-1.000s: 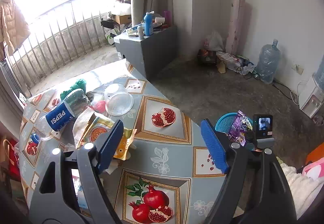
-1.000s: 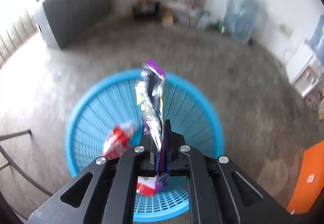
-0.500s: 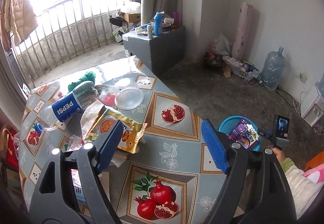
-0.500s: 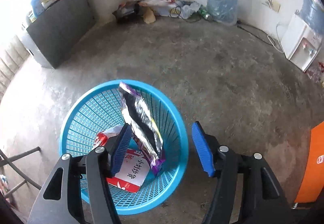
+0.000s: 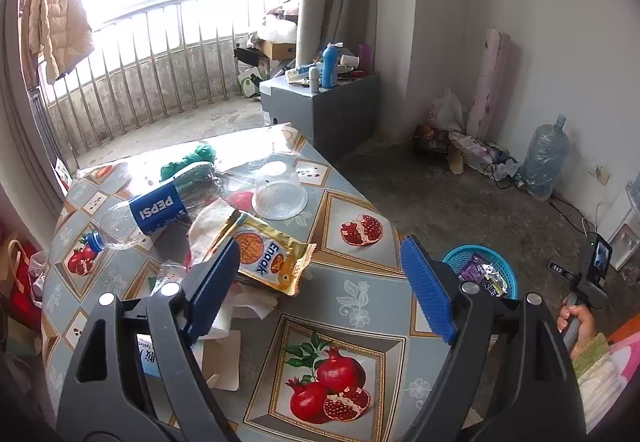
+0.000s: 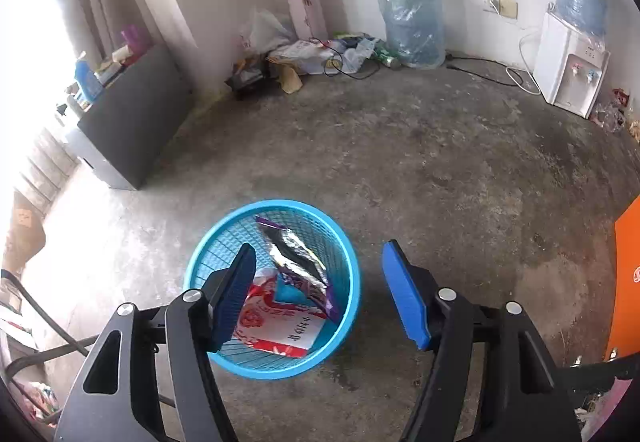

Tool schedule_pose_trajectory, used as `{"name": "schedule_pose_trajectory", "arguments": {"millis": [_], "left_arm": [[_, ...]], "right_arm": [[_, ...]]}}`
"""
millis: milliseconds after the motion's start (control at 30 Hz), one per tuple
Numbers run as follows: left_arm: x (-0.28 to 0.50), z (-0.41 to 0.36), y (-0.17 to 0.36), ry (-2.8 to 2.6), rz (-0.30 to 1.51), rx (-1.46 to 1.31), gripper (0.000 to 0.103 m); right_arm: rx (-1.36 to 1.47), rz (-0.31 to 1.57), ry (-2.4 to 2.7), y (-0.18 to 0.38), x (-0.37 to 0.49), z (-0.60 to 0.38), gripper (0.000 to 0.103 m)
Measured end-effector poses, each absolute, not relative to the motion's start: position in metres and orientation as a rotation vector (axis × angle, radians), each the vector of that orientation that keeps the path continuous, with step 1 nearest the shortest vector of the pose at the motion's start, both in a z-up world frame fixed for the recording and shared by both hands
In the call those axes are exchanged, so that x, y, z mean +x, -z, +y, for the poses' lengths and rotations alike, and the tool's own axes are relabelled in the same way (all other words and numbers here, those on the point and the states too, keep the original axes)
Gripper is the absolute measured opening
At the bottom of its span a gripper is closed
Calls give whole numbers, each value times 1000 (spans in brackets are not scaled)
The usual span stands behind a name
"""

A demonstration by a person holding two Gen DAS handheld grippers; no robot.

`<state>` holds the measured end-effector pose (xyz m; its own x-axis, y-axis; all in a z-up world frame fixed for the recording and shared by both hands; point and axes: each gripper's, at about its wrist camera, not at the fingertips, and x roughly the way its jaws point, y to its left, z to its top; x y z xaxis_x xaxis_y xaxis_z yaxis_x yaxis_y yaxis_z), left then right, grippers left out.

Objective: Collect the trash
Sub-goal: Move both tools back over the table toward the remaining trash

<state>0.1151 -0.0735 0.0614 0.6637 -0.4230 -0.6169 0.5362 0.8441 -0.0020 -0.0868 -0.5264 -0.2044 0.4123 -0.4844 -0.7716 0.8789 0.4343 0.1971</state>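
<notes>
Right jaws: the right gripper [image 6: 320, 294] has just been opening; its blue pads stand apart with nothing between them.
Left jaws: the left gripper [image 5: 320, 282] is spread wide and empty, above the table [image 5: 360, 294].
Dropped wrapper: the purple foil wrapper [image 6: 298, 262] lies inside the blue basket [image 6: 352, 306], leaning on a red and white packet [image 6: 276, 326].
Basket: on the floor, off the table's right edge, below the right gripper.
Next trash: the yellow snack bag [image 5: 266, 258] lies on the table, ahead of the left jaws and toward their left pad.
Long axis: the bag runs slantwise, from its far left corner toward the table's near right.
Other trash: a cola bottle [image 5: 152, 210] on its side and an upturned clear cup [image 5: 278, 190], farther along the table than the bag.
Nearer hand: left, by my reading; the right is over the basket, well apart from the table.
</notes>
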Motion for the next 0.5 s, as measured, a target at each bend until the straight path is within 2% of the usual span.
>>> {"name": "schedule_pose_trajectory", "arguments": {"millis": [100,267,367,500], "left_arm": [[116,-66,-61,568,695,187,78],[111,-52,-60,540,700,209,85],[109,-37,-60,517,716,180,90],[108,-13,-61,454,729,131,92]], "right_arm": [[616,637,904,166,-79,-496,80],[466,610,801,108,-55,-438,95],[364,607,710,80,-39,-400,97],[259,609,604,53,-22,-352,97]]}}
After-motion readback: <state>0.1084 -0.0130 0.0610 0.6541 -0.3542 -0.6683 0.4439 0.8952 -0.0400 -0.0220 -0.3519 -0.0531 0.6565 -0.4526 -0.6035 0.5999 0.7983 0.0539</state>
